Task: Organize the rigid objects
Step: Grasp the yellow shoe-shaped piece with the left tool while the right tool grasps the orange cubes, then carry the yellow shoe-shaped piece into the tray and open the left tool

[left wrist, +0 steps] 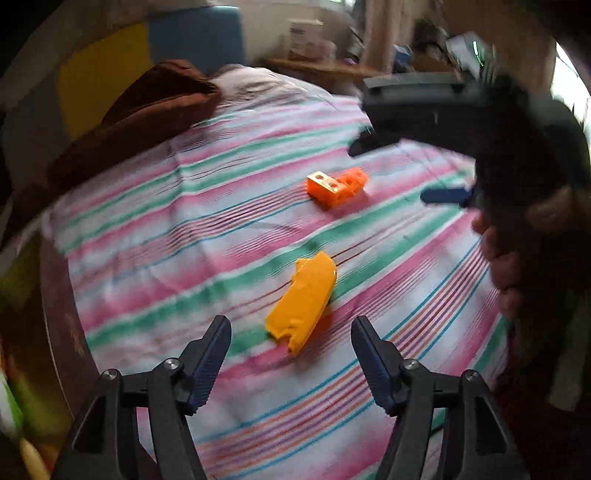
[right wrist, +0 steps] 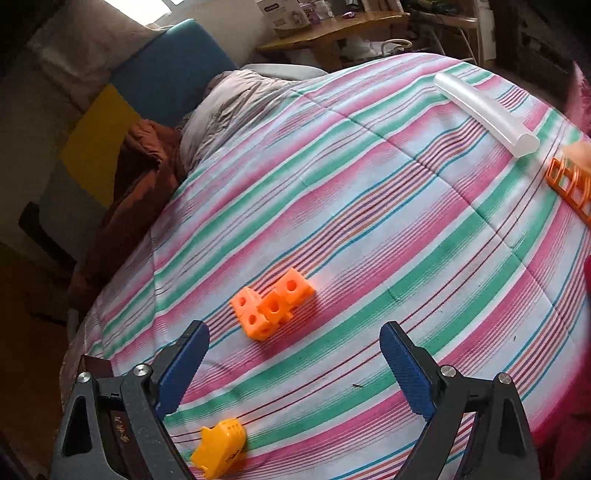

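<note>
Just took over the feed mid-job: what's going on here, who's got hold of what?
A person works over a striped bedspread with a gripper in each hand, and neither holds anything. The left gripper is open just short of the yellow curved piece, which lies loose on the cloth. The right gripper is open near the orange block cluster, not touching it. Farther off lie a translucent tube and an orange lattice piece at the edge.

From my end, the striped bedspread (right wrist: 369,206) filled most of the view, brown blanket (right wrist: 140,177) bunched up, a cluttered wooden desk (right wrist: 332,33) behind, daylight coming in.
</note>
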A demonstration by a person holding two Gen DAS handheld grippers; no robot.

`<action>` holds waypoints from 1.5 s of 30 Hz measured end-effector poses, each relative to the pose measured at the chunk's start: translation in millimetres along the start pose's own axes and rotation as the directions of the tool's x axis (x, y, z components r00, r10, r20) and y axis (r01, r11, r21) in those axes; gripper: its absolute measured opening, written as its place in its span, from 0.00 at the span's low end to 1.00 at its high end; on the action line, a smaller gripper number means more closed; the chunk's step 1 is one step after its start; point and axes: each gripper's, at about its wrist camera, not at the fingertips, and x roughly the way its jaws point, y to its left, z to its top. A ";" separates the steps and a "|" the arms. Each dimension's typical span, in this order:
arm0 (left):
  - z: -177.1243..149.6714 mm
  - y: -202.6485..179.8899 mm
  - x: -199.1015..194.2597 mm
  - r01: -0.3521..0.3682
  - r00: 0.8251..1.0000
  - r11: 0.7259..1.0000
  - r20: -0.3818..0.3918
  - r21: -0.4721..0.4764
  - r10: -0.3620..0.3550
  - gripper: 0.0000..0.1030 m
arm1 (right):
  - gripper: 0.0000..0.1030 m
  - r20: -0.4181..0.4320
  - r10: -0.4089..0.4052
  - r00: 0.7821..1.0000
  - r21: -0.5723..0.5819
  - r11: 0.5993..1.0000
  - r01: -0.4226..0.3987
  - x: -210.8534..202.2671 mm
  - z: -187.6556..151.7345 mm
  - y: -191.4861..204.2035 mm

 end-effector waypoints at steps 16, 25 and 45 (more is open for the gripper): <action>-22.6 -5.9 19.3 0.045 0.999 0.999 -0.018 0.011 -0.045 0.26 | 0.88 0.005 0.009 1.000 0.061 0.998 -0.009 -4.4 2.3 -15.9; -38.6 -5.5 7.9 0.041 0.999 0.999 0.031 0.001 -0.041 0.26 | 0.83 -0.044 -0.056 0.997 -0.129 0.990 0.050 11.6 -8.2 15.7; -46.4 0.4 4.4 0.077 0.995 0.995 0.072 -0.064 -0.072 0.26 | 0.61 -0.056 -0.247 0.967 -0.459 0.867 0.195 64.1 -0.3 45.2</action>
